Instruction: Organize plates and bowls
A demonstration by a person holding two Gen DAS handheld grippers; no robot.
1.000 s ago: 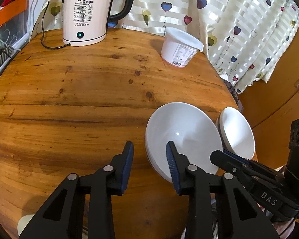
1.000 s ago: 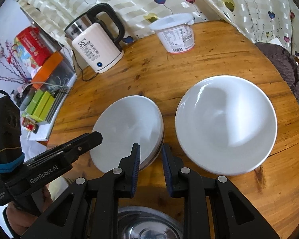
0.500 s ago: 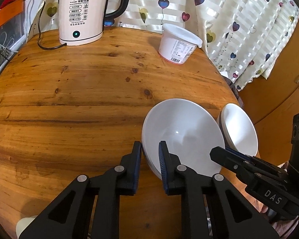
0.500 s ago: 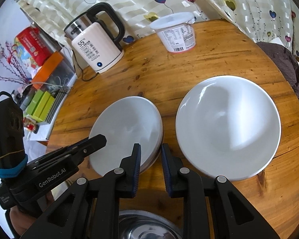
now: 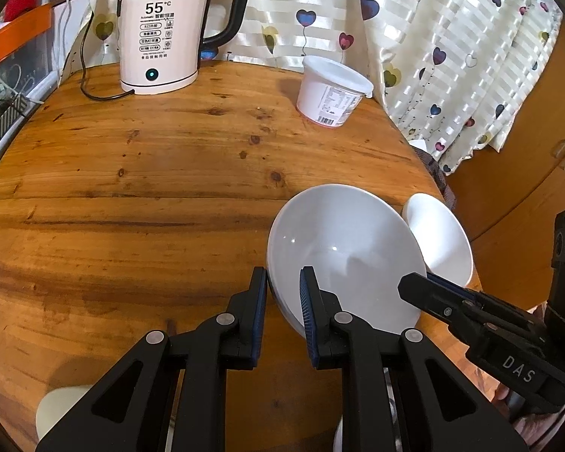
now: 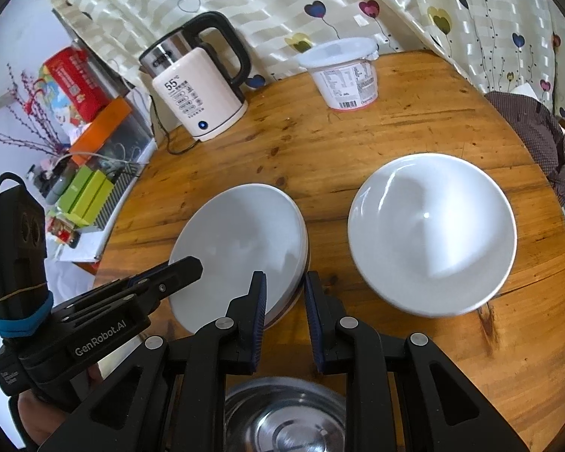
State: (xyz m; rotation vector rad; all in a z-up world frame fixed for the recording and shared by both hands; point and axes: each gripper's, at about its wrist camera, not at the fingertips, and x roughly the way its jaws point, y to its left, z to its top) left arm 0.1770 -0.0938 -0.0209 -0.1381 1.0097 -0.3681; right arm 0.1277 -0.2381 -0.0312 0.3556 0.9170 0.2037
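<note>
A stack of white bowls [image 5: 342,248] sits near the front of the round wooden table [image 5: 150,188]. My left gripper [image 5: 282,290] is shut on the stack's near-left rim. In the right wrist view the same stack [image 6: 241,241] has its right rim clamped by my right gripper [image 6: 284,293], also shut. Each gripper shows in the other's view: the right one [image 5: 410,286] and the left one [image 6: 192,265], both at the stack's edge. A second, single white bowl [image 6: 433,233] rests to the right of the stack, apart from it.
A white electric kettle [image 5: 158,37] with its cord and a lidded white tub [image 5: 331,90] stand at the table's far side. A steel bowl [image 6: 282,414] lies under my right gripper. Boxes and clutter [image 6: 86,192] sit off the left edge; a curtain hangs behind.
My left gripper's jaws went from wide apart around the stack's rim to closed on it. The right gripper kept its hold, and the bowls stayed in place.
</note>
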